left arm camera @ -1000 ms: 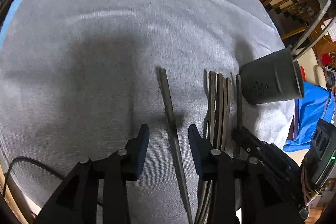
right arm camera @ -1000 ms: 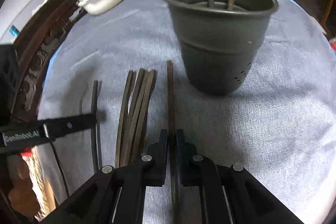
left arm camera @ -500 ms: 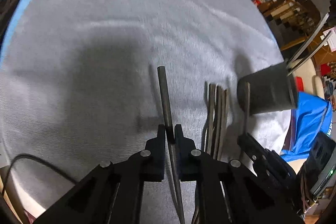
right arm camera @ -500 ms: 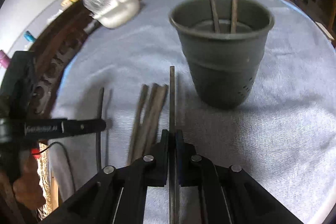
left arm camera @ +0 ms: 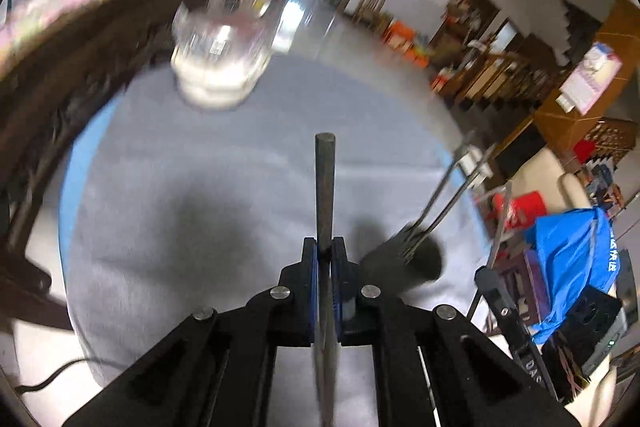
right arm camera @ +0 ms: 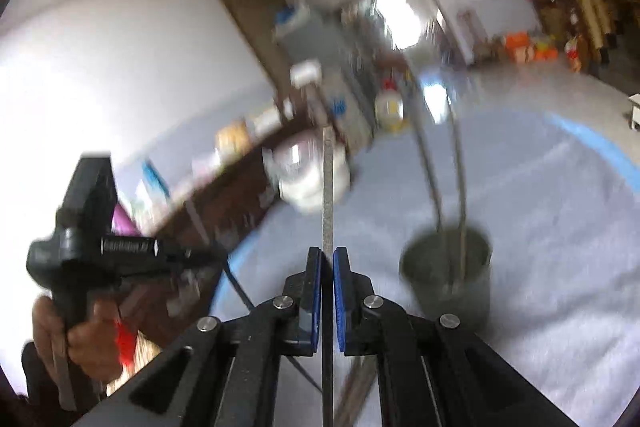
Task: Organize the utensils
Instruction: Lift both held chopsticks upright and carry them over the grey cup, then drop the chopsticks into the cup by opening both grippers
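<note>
We see the round bench covered in grey cloth (left arm camera: 240,187), which fills the lower part of both wrist views, with a blue edge showing at its rim. On it, at about 4 o'clock from the centre of the right wrist view, stands the dark grey cup-shaped plastic utensil holder (right arm camera: 448,275), upright, with two thin metal utensil handles (right arm camera: 460,187) rising from it. A blurred white bowl wrapped in clear plastic (left arm camera: 218,63) sits at the far edge, at 11 o'clock in the left wrist view. Our left gripper (left arm camera: 324,255) has its fingers closed on a dark slender metal utensil (left arm camera: 324,187), held clear above the cloth. Our right gripper (right arm camera: 327,263) likewise clamps a thin flat metal utensil (right arm camera: 328,195), pointing towards 12 o'clock. A hand (right arm camera: 76,339) grasps the left gripper's handle.
</note>
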### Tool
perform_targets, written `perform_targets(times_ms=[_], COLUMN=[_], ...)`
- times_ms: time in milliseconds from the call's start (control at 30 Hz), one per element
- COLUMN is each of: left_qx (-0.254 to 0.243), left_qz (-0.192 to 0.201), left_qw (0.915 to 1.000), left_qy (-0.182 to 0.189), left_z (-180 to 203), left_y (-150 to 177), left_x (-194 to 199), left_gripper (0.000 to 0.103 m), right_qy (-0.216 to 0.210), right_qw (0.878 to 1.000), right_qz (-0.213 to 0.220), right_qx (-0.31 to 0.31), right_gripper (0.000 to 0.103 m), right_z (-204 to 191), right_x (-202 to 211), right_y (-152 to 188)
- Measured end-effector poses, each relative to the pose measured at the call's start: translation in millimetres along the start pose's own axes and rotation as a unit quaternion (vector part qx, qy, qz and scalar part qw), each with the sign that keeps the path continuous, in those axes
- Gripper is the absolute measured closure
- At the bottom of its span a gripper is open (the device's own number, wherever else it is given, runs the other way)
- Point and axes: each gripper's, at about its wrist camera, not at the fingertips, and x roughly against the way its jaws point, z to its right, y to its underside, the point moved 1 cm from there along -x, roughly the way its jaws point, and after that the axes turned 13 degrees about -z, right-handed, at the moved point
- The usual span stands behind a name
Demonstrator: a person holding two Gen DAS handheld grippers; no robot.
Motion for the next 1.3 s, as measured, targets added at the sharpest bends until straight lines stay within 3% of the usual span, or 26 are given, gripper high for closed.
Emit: perform_targets(times_ms=[100,200,433,633,900,1133,1300], left_qx=[-0.022,-0.038,-0.054,-0.051,-0.046,-0.067,-0.074], left_qz=[0.043,0.073,0.104,0.077,0.022,0.008,0.002], left_qw=[0.9988,0.9966,0.9926,0.9955,0.9987,0.9977,0.9971], left_qy=[0.007,0.011,0.034,0.023,0.001,0.004,0.012], left_z=[23,48,94,114,112,107,97], left_y=[-17,-29,-50,-49,-32,-15,-2], left_x=[24,36,25,-17,-68,-62,-50], left_gripper=[0.096,0.096,0.096,0.096,0.096,0.096,0.092], right_qy=[0.014,0.044,0.129,0.155,0.166,0.164,0.140], right_qw=[0.997,0.984,0.957,0.961,0.967,0.972,0.982], right_qz=[0.079,0.171,0.259,0.228,0.188,0.164,0.129], right_qx=[-0.003,0.000,0.034,0.037,0.039,0.035,0.021], right_gripper=[0.096,0.096,0.096,0.096,0.096,0.096,0.094], right_z=[4,7,3,5,26,41,48], right_x=[16,25,6,-42,-48,-35,-19], right_y=[-18,-35,-55,-60,-47,-33,-23])
